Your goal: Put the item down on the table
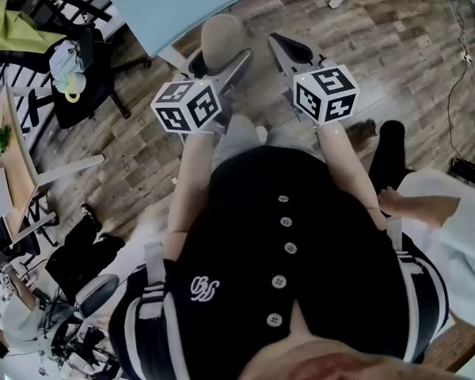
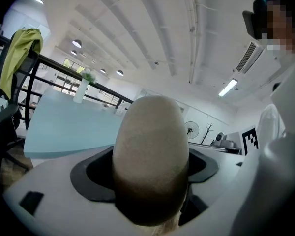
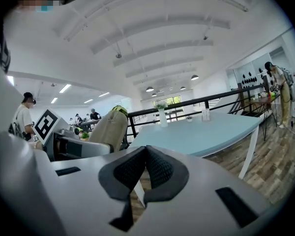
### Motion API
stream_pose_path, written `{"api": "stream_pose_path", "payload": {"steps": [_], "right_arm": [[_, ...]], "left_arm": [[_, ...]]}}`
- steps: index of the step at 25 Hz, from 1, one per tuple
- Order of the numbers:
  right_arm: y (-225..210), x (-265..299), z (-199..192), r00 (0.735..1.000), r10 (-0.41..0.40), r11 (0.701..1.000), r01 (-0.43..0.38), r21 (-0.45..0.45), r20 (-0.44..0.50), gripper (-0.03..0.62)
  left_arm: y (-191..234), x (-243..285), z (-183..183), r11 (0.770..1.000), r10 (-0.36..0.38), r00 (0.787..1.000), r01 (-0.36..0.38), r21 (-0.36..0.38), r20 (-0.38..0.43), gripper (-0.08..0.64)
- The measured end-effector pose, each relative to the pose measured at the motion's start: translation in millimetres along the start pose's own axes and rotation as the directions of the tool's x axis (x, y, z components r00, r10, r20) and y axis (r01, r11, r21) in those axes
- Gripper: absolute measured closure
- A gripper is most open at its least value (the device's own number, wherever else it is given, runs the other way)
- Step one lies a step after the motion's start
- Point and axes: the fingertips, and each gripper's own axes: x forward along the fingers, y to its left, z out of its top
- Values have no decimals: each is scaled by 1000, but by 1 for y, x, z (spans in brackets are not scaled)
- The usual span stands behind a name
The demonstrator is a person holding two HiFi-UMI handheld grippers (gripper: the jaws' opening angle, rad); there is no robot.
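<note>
A beige egg-shaped item (image 1: 223, 39) sits between the jaws of my left gripper (image 1: 222, 58), which is shut on it. In the left gripper view the item (image 2: 150, 151) fills the middle and stands up from the dark pads. My right gripper (image 1: 286, 50) hangs beside it to the right, shut with nothing in it; its pads (image 3: 160, 171) meet. In the right gripper view the item (image 3: 108, 129) shows at the left. Both grippers hover over the wooden floor, just short of the light blue table (image 1: 174, 2), which also shows ahead as the table (image 3: 201, 134).
A white vase (image 3: 162, 114) stands on the table's far side by a black railing. A chair with a yellow-green cloth (image 1: 16, 18) and a black office chair (image 1: 83, 85) are at the left. Another person (image 1: 451, 228) stands close on the right.
</note>
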Motion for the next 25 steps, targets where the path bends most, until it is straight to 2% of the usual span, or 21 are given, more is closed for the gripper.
{"api": "stream_pose_path", "payload": {"steps": [8,15,25], "right_arm": [[-35,9,-12,999,-29,999,30,26,-22,581],[-62,91,6,997,-50,998,52,48,-54,581],[-134,161,41,992,-113,992,116,50,-49,581]], "left_arm": [[17,38,3,1000,-14,1000,14,-9,-17,147],[85,81,44,999,-33,998,31,-37,-48,147],[126,172,98,995,-97,993,96,-22,-74,147]]}}
